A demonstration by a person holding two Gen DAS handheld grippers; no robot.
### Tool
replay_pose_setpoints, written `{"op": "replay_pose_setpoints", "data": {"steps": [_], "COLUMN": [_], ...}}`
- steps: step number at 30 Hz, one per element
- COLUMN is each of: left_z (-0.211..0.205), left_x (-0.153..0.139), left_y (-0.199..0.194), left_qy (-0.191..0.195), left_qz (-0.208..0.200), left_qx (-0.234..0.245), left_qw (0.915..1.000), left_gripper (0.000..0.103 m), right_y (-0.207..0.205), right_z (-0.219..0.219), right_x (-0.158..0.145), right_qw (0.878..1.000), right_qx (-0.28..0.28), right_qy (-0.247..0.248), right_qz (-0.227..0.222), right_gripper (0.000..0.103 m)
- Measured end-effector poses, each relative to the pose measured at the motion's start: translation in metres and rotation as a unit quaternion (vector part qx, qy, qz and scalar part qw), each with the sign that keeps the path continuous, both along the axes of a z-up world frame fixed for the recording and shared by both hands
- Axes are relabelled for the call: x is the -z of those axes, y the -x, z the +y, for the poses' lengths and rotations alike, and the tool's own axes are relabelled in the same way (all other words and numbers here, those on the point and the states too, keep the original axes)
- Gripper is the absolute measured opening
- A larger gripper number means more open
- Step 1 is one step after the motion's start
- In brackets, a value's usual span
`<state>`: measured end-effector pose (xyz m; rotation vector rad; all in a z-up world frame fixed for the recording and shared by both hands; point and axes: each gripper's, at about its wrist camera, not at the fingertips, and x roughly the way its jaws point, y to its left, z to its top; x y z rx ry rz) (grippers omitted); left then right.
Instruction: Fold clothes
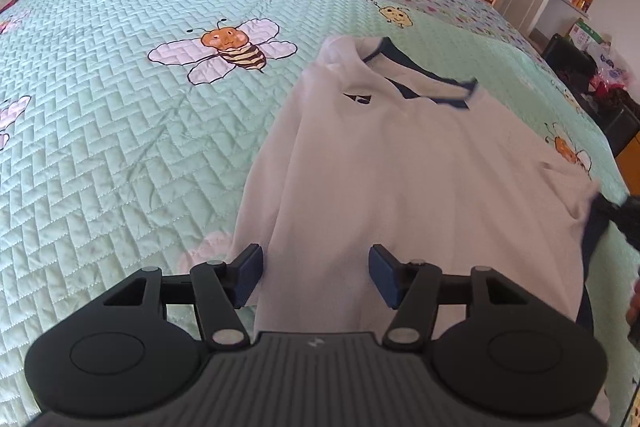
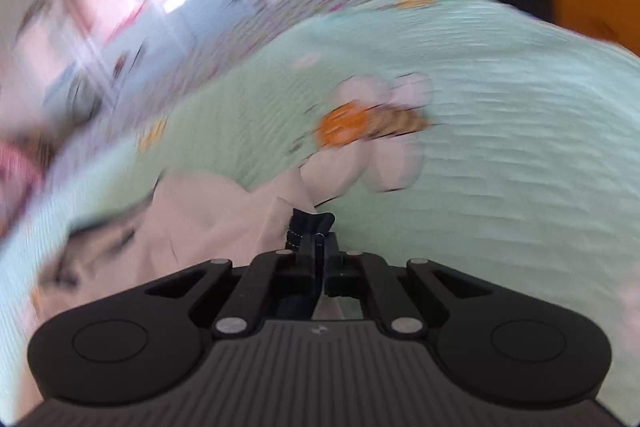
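My left tongs gape over the white navy-collared polo shirt; my right tongs at 3 o'clock pinch its navy-trimmed edge — lifting it for a fold.

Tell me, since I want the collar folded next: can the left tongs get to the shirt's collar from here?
Probably yes. The left tongs are open over the shirt's hem, and only flat fabric lies between them and the collar; nothing blocks the way.

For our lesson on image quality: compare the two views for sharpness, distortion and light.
Left wrist view: mostly sharp, daylit, fisheye bends the bedspread; white shirt clear between the open left gripper. Right wrist view: heavy motion blur smears room and bee print; only the right gripper, shut on dark shirt trim, stays crisp.
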<state>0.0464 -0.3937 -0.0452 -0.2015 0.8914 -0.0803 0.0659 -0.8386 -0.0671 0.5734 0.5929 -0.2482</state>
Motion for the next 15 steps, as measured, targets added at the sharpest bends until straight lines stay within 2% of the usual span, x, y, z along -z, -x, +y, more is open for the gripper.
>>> {"op": "replay_pose_setpoints", "data": {"steps": [2, 4, 6, 9, 11, 13, 14, 15], "left_z": [0.002, 0.003, 0.004, 0.006, 0.011, 0.017, 0.020, 0.021], "left_x": [0.000, 0.001, 0.004, 0.006, 0.008, 0.009, 0.009, 0.008], "left_y": [0.002, 0.005, 0.008, 0.012, 0.015, 0.016, 0.017, 0.017], "left_qy": [0.004, 0.007, 0.009, 0.011, 0.016, 0.023, 0.027, 0.031], "left_qz": [-0.001, 0.003, 0.009, 0.015, 0.018, 0.018, 0.017, 0.016], "left_qx": [-0.003, -0.004, -0.004, -0.008, -0.015, -0.021, -0.023, -0.023], "left_qw": [1.0000, 1.0000, 0.9999, 0.9998, 0.9996, 0.9994, 0.9992, 0.9991], "left_gripper": [0.062, 0.062, 0.062, 0.062, 0.062, 0.062, 0.062, 0.062], "right_y": [0.024, 0.035, 0.049, 0.066, 0.080, 0.092, 0.096, 0.096], "right_z": [-0.020, -0.029, -0.031, -0.032, -0.032, -0.029, -0.025, -0.020], "right_x": [0.008, 0.023, 0.029, 0.019, 0.010, -0.001, -0.005, -0.010], "right_qw": [0.999, 0.997, 0.998, 0.996, 0.991, 0.984, 0.981, 0.983], "right_qx": [0.037, 0.042, 0.038, 0.076, 0.129, 0.177, 0.189, 0.178], "right_qy": [-0.039, -0.044, -0.046, -0.049, -0.037, -0.019, -0.013, -0.011], "right_qz": [0.003, 0.043, 0.035, 0.024, 0.008, -0.013, -0.025, -0.039], "right_gripper": [0.005, 0.004, 0.002, 0.013, 0.029, 0.035, 0.035, 0.035]}}
